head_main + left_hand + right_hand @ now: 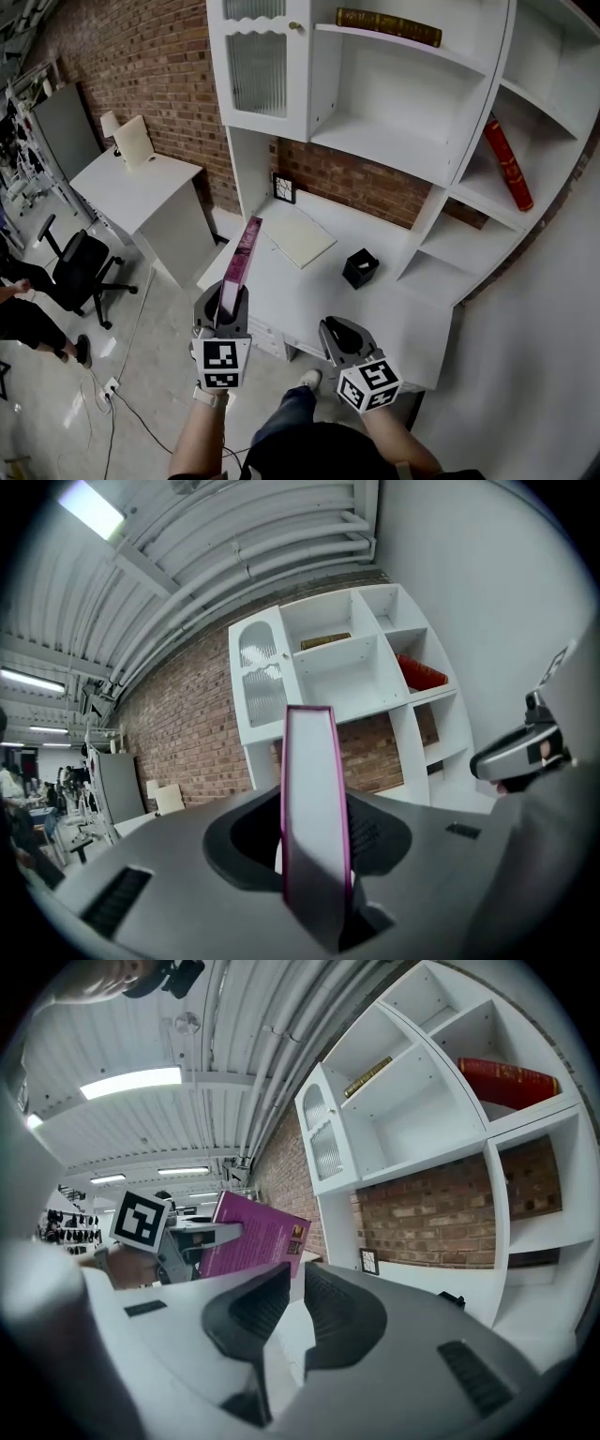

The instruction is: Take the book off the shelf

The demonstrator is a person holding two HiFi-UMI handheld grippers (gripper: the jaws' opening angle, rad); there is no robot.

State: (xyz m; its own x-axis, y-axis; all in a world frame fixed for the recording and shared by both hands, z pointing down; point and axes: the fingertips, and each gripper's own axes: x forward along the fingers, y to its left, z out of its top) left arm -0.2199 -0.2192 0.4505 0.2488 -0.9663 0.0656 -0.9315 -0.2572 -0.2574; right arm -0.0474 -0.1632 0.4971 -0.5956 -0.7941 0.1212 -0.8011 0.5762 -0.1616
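My left gripper [228,298] is clamped on the book [244,253]. The jaws pinch its near end, and it stands on edge, pointing away from me and slightly up. The left gripper view shows the page edge [315,799] upright between the pads. The book is off the shelf [473,122], over the near left corner of the desk [309,295]. My right gripper [339,336] hangs just to its right, over the desk's near edge. Its jaws are a narrow slit apart with nothing between them [292,1307]. A brown book [388,26] lies flat on the top shelf, and a red book [508,165] leans in the right bay. A black box [360,267] sits on the desk.
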